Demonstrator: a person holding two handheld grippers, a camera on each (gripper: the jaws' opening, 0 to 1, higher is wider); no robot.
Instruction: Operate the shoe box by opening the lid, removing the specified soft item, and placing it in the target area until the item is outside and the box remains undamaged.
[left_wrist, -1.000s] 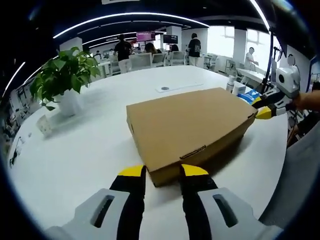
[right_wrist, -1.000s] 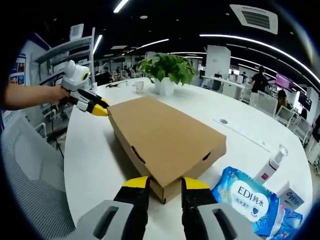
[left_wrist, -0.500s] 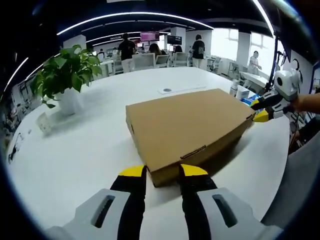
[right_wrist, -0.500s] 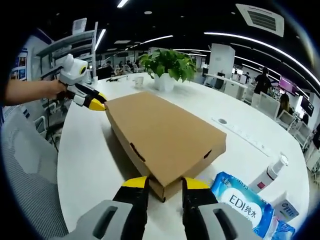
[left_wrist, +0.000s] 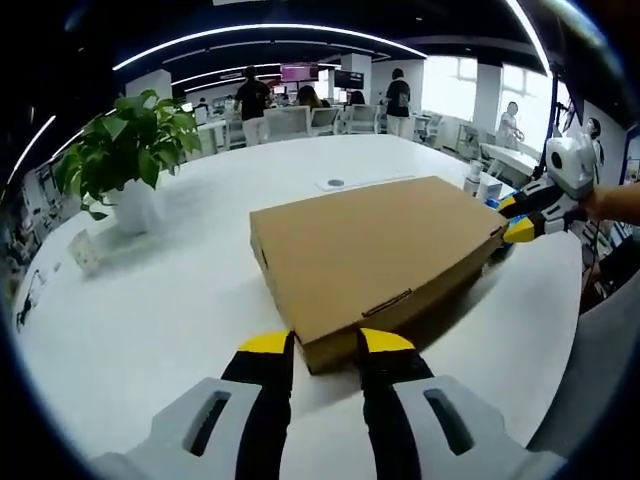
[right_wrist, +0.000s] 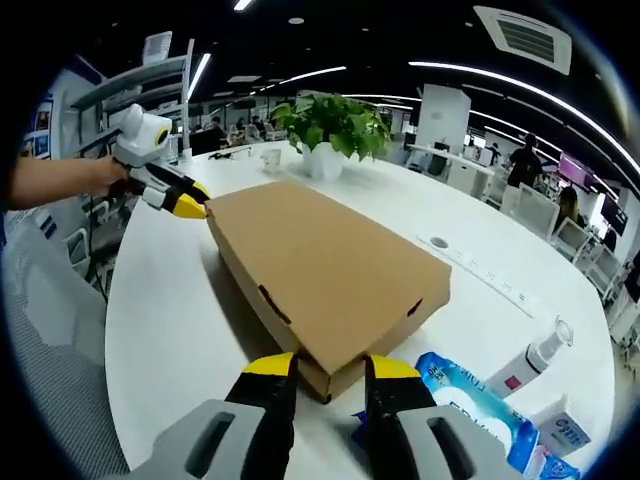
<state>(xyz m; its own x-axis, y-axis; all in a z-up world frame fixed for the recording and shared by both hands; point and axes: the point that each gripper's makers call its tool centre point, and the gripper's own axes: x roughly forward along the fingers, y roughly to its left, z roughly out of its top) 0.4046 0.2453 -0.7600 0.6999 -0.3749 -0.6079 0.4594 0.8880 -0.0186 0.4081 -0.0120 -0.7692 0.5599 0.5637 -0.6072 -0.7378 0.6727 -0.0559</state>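
Your left claw (left_wrist: 325, 342) is partly open, its yellow tips straddling the near corner of the shoe box (left_wrist: 375, 250), one tip on each side of the corner; whether they press the cardboard cannot be told. Your right claw (right_wrist: 320, 367) sits the same way at the opposite corner, jaws parted around it, gripping nothing. The box lies flat on the white worktop (left_wrist: 170, 290) with its lid shut. Beside your right claw, a blue wipes pack (right_wrist: 470, 410) lies just next to the box, with a spray bottle (right_wrist: 535, 358) beyond it. A potted plant (left_wrist: 125, 155) stands well apart from the box. Bare worktop surrounds the box's long sides, and its rounded edge runs close behind both claws.
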